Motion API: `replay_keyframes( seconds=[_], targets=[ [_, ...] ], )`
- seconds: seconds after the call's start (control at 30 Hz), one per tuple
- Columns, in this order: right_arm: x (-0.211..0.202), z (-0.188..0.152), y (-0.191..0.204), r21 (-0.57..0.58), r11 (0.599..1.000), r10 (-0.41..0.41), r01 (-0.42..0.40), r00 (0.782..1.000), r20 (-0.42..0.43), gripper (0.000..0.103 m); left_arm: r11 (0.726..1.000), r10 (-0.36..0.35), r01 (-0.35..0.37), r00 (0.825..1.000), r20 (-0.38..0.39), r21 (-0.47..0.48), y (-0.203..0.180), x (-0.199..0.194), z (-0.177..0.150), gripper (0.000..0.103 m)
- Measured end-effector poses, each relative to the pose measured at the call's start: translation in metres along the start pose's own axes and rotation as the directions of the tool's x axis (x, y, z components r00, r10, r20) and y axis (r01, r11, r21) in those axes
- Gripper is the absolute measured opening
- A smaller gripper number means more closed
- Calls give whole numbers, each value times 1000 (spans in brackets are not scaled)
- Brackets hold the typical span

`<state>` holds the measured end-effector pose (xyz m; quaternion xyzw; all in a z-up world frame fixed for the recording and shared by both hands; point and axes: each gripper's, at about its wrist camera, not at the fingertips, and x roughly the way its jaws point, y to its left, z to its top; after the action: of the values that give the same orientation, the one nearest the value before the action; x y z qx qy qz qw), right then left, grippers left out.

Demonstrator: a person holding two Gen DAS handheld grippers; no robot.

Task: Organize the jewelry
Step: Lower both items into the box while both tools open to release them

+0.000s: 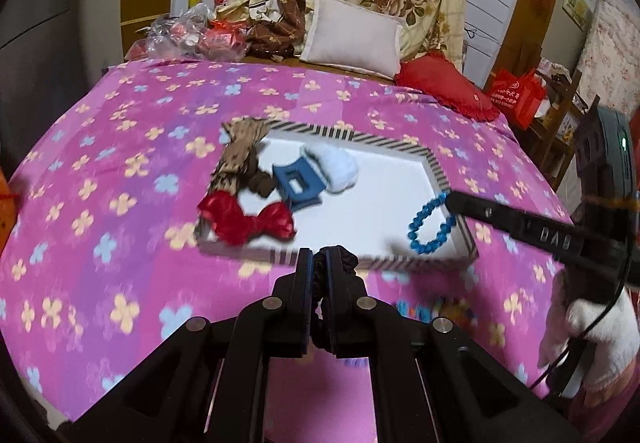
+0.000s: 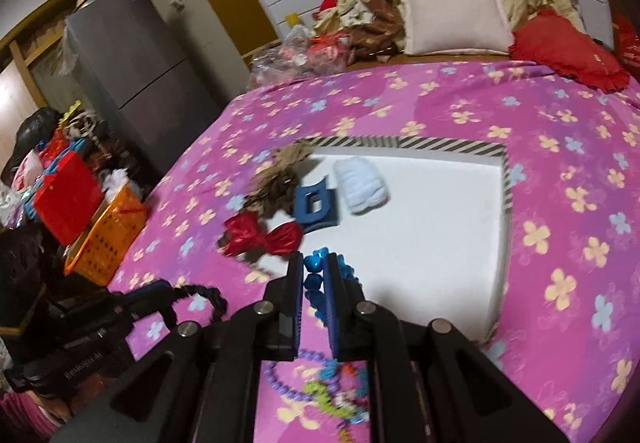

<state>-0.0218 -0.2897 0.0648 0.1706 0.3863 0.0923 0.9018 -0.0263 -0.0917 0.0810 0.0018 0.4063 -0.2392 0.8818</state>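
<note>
I see a magenta bedsheet strewn with yellow and pale-blue flowers, a white tray edged in black-and-white stripes, a shiny red bow, a bright blue bead bracelet (faceted, glossy) and a black scrunchie.

A white pillow and red cushion lay at the bed's head; a grey fridge stood beside an orange basket.

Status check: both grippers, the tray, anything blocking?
Left gripper shut on black scrunchie. Right gripper shut on blue bead bracelet, over striped tray. Nothing blocking.
</note>
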Motion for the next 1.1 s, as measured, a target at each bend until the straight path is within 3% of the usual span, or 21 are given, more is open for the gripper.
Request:
replay_keyframes(
  seconds=[0.3,0.53,0.8,1.1],
  targets=[
    [22,9,-48,84,993,-82,84,996,-28,10,1000,-16,16,998,-66,-10,-16,65,26,10],
    [69,21,-54,72,991,-100,108,989,-113,10,999,48,-51,989,-140,-19,-6,113,25,10],
    [126,31,-35,20,996,-86,92,977,-197,10,994,108,-111,980,-168,-10,11,132,20,10],
    [147,38,-25,52,998,-27,38,981,-192,10,991,122,-128,978,-172,-26,22,139,18,10]
  ],
)
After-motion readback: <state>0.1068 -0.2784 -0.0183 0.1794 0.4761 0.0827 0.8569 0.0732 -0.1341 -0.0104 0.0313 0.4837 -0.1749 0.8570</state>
